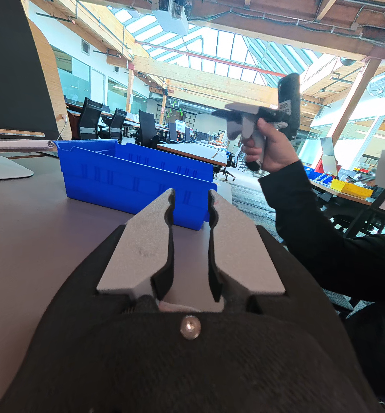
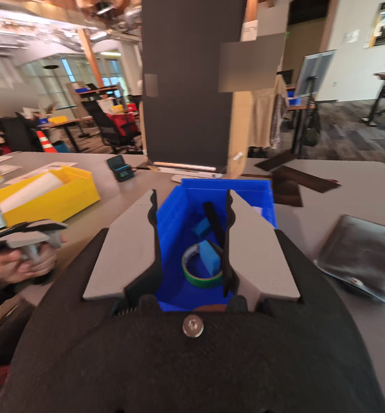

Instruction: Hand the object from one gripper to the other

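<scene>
- Left gripper: jaws apart, nothing between them; held low over the grey bench, pointing at the side wall of the blue bin.
- Right gripper: jaws wide apart, empty; poised above the open top of the bin, looking down into it.
- Bin contents, right wrist view: green tape roll lying flat at the near end; light blue block leaning in / over the roll's ring; 2nd smaller blue block farther back; black strip slanting along the right side. Can't tell which one is the task's thing – all are in the bin, none gripped.
- In left wrist view the right gripper shows up high & to the right of the bin, gripped by a hand in a black sleeve.
- In right wrist view the left gripper shows at the left edge, blurred, w/ a hand round its handle, near a yellow bin.
- Yellow bin holds a white roll.
- Small black case sits behind, between the 2 bins.
- Dark upright panel stands just behind the blue bin.
- Dark flat pieces lie on the bench right of the bin; dark wallet-like thing nearer, at right.
</scene>
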A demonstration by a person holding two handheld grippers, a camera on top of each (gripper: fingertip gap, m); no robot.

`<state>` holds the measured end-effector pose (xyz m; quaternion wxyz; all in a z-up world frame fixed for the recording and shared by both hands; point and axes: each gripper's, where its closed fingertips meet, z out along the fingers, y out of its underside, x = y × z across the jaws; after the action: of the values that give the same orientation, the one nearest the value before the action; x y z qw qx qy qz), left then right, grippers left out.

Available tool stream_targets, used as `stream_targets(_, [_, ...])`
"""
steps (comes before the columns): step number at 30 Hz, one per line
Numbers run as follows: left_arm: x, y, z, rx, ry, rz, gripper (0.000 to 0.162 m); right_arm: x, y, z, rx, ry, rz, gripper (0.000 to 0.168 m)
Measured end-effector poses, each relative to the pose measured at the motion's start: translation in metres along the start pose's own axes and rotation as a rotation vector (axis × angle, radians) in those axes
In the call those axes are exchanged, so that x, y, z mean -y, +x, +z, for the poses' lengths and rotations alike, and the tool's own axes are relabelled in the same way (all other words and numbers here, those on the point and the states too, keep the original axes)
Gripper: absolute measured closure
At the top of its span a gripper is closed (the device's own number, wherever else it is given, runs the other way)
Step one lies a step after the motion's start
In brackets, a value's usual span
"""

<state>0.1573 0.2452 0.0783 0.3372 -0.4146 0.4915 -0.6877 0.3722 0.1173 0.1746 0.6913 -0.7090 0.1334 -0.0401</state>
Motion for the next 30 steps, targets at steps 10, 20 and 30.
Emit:
stream_targets(10, [0.001,-0.007,-0.002,0.044,0.007,-0.018,0.135,-0.034,-0.152,0.05,0.346,-0.13,-0.16,0.094])
stream_targets(20, [-0.028,-0.031,-0.033,0.318,-0.302,0.233,0.095,-0.151,-0.214,0.149,0.233,-0.217,-0.318,0.102])
stream_targets(30, [-0.024,-0.063,-0.046,0.429,-0.321,0.202,0.1,-0.163,-0.199,0.156,0.249,-0.163,-0.252,0.117])
